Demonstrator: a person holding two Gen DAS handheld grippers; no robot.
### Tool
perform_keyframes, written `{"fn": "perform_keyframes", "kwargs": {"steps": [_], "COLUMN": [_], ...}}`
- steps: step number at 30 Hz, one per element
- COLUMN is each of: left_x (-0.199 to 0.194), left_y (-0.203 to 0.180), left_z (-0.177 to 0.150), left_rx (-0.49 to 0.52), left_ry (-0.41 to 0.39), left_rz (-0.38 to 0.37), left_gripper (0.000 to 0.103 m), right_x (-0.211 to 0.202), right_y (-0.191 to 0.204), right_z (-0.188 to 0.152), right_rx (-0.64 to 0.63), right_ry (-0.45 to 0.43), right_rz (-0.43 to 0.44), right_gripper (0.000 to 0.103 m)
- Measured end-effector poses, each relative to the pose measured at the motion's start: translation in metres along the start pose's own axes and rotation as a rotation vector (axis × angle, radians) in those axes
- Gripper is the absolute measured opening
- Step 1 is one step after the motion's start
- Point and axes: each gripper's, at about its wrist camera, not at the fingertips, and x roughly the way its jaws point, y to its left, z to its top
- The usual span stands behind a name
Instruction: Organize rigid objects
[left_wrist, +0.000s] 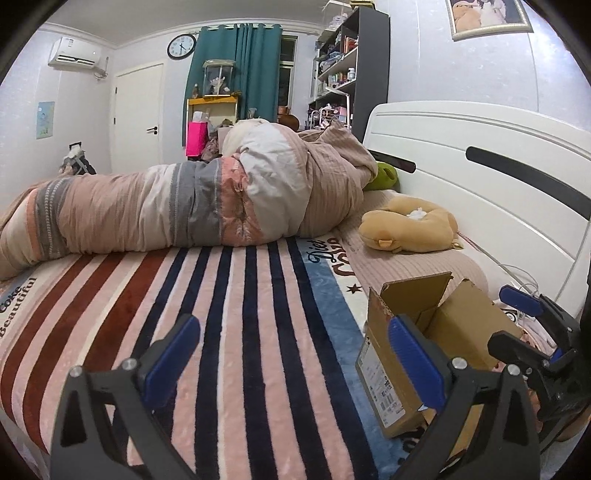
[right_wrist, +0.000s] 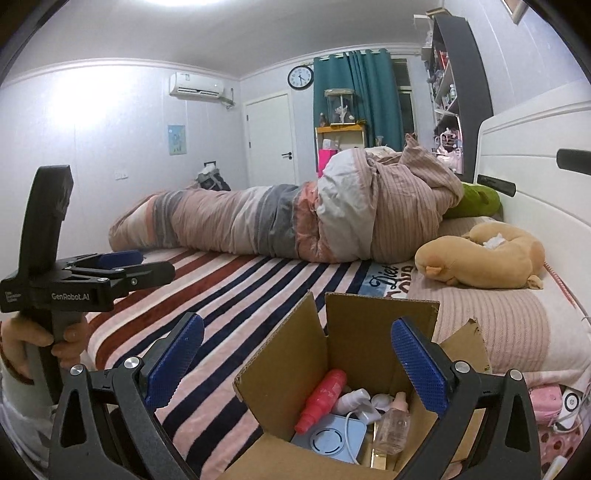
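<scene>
An open cardboard box (right_wrist: 354, 332) stands on the striped bed blanket; it also shows at the right of the left wrist view (left_wrist: 436, 339). Inside it lie a red bottle (right_wrist: 323, 398), a clear pink-capped bottle (right_wrist: 395, 424), a white spray bottle (right_wrist: 354, 402) and a pale blue flat device with a white cable (right_wrist: 332, 439). My right gripper (right_wrist: 297, 354) is open and empty just above the box opening. My left gripper (left_wrist: 295, 354) is open and empty over the blanket, left of the box; it also shows in the right wrist view (right_wrist: 136, 264).
A rolled quilt (left_wrist: 184, 206) lies across the bed. A tan plush toy (left_wrist: 406, 229) and a green plush (left_wrist: 384, 177) rest by the white headboard (left_wrist: 480, 166). A pink item and cables (right_wrist: 554, 402) lie right of the box.
</scene>
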Motion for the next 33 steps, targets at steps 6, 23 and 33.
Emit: {"fn": "perform_keyframes", "kwargs": {"steps": [6, 23, 33], "left_x": [0.0017, 0.0006, -0.0003], "left_y": [-0.0004, 0.0011, 0.0021], "left_z": [-0.0005, -0.0015, -0.002], "left_rx": [0.001, 0.006, 0.007], "left_ry": [0.006, 0.003, 0.003], "left_rz": [0.011, 0.016, 0.02], "left_gripper": [0.101, 0.101, 0.101], "right_x": [0.0001, -0.0039, -0.0048], "right_y": [-0.0009, 0.0059, 0.0041], "right_z": [0.0002, 0.0028, 0.0028], "right_rx": [0.003, 0.026, 0.026], "right_ry": [0.0, -0.004, -0.004], "right_rz": [0.0, -0.015, -0.014], "right_gripper": [0.102, 0.102, 0.102]}}
